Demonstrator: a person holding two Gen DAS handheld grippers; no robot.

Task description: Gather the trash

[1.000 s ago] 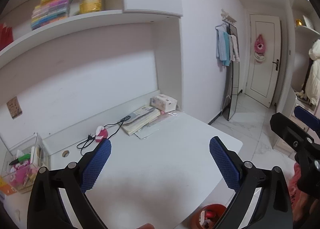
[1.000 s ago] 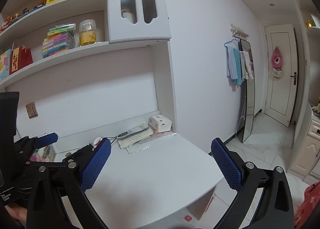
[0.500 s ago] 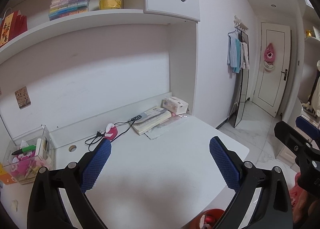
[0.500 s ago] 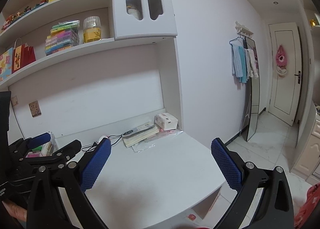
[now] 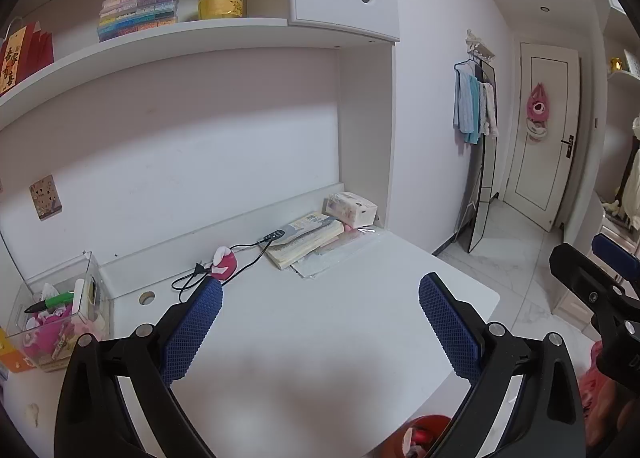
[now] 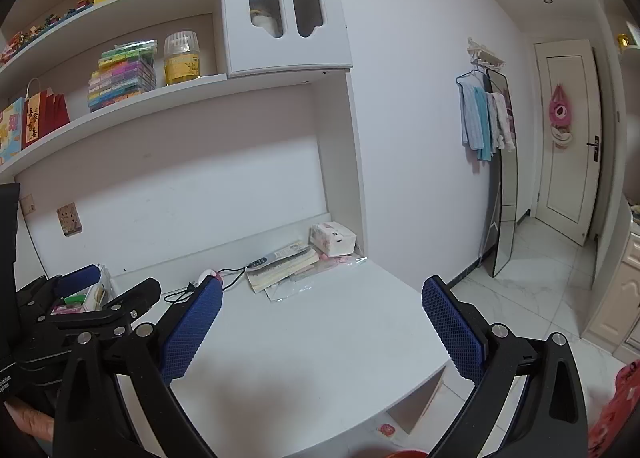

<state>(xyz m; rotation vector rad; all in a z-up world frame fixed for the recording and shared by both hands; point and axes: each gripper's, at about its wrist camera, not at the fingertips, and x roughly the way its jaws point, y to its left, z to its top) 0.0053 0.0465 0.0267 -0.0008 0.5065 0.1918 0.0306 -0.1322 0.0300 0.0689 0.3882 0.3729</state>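
Note:
My left gripper point(image 5: 320, 322) is open and empty above a white desk point(image 5: 304, 358). My right gripper point(image 6: 322, 324) is open and empty too, above the same desk point(image 6: 320, 354). The left gripper shows at the left of the right wrist view point(image 6: 88, 298); the right gripper shows at the right of the left wrist view point(image 5: 600, 290). A red bin point(image 5: 424, 434) with scraps inside sits below the desk's front edge. A small white scrap point(image 5: 33, 414) lies on the desk at far left. A small pink scrap point(image 6: 387, 429) lies on the floor under the desk.
At the desk's back lie a stack of books point(image 5: 304, 238), a tissue box point(image 5: 352, 208), a clear plastic sheet point(image 5: 340, 254), a pink-white gadget with a black cable point(image 5: 224, 262) and a clear organiser box point(image 5: 56, 310). Shelves hang above. A mirror point(image 5: 482, 186) leans at the right.
Both views have tilted up and pulled back a little; more of the shelves and the desk's left side shows. Both grippers have stayed open and empty.

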